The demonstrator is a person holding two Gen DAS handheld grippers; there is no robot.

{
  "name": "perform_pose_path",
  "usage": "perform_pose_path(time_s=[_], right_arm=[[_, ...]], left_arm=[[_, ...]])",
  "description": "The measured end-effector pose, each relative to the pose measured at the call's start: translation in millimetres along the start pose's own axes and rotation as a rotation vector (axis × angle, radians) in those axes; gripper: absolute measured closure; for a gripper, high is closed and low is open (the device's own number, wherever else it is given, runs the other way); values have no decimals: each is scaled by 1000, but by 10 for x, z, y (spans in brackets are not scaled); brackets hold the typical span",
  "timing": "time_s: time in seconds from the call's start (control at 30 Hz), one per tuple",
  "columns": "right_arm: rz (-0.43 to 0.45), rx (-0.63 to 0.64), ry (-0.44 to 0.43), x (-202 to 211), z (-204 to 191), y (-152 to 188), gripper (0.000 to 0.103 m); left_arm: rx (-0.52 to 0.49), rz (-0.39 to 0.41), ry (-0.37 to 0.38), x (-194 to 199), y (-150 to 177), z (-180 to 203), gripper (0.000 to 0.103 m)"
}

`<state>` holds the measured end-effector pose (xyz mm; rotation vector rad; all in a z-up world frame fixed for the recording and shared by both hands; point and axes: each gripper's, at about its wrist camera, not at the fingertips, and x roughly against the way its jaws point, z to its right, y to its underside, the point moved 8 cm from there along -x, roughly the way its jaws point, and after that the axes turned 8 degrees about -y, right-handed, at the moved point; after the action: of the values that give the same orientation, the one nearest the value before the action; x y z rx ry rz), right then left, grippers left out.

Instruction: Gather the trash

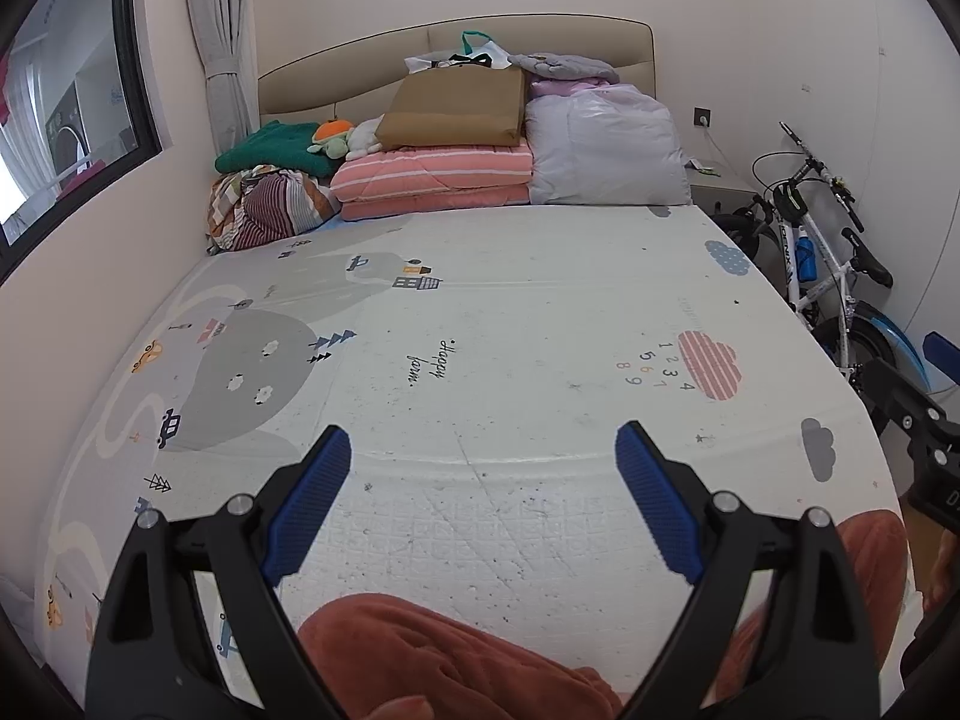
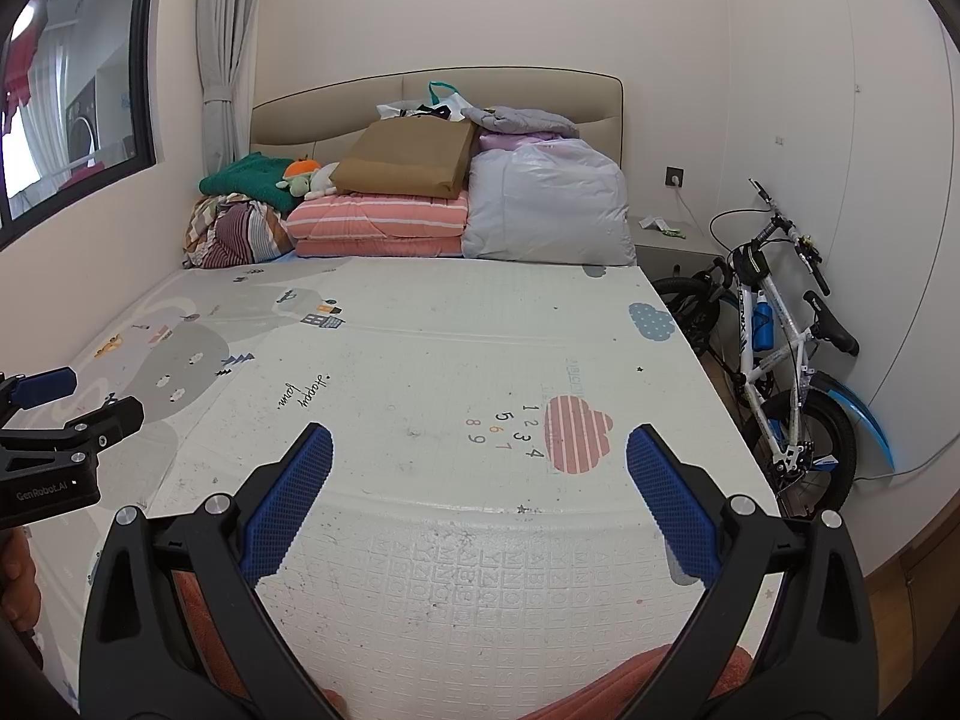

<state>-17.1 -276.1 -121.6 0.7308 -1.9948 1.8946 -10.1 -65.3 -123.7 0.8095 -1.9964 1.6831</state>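
Both wrist views sit low at the foot of the bed, looking along open fingers toward the headboard, close over the play mat. Left view set further left, catching the right gripper at its right edge; right view mirrors that, left gripper at its left edge. Shared: mat, bedding pile, window, bicycle.

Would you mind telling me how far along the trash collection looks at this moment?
Nothing looks collected yet. The left gripper and right gripper are both open and empty above the play mat on the bed. No obvious trash shows on the mat; small scraps lie on the nightstand, though I cannot tell what they are.
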Motion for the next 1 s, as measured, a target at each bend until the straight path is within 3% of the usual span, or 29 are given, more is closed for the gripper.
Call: perform_pose_path(time_s=[0.57,1.0], right_arm=[[3,-2,-1,10,-14,-12,8],[5,-4,-1,-2,-61,-65,8]], left_arm=[[-1,2,3,8,-3,20,13],[-1,19,53,64,-41,84,10]])
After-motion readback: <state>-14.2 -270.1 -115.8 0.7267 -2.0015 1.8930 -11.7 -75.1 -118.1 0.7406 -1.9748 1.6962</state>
